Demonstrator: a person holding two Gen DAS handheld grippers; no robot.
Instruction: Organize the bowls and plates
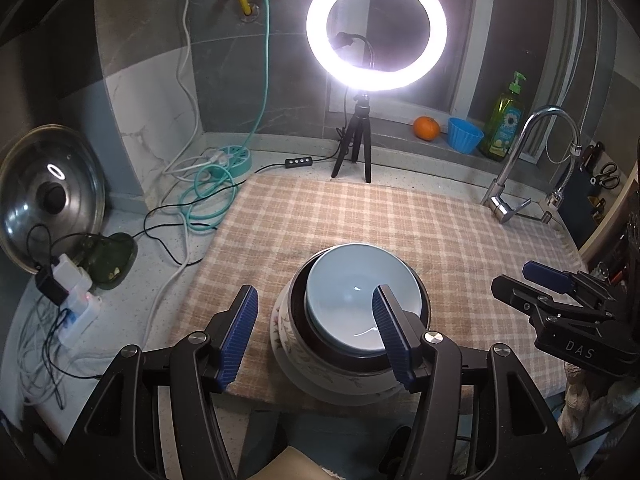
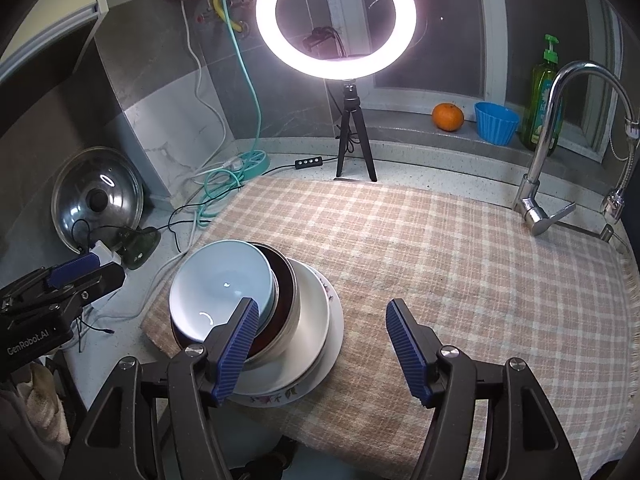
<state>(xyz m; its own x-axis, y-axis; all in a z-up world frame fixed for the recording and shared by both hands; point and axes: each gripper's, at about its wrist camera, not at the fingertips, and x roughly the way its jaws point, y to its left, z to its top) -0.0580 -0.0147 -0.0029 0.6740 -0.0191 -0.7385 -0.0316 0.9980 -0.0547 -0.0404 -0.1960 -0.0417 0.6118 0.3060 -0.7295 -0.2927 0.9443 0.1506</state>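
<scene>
Checked cloth point(image 2: 440, 248) on the kitchen counter, nested stack near its front-left edge: pale blue bowl point(image 1: 352, 300) in dark bowl point(image 2: 286, 300) on floral plate point(image 2: 316, 364), probably glazed, slick, chippable, best pinched at a rim, left gripper point(image 1: 316, 332) and right gripper point(image 2: 320, 344) both spread wide, empty.

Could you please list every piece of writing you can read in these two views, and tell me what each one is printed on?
"DAS": on the black body of the right tool, seen from the left wrist.
"GenRobot.AI": on the black body of the left tool, seen from the right wrist.
Label on the green soap bottle: too blurred to read.
</scene>
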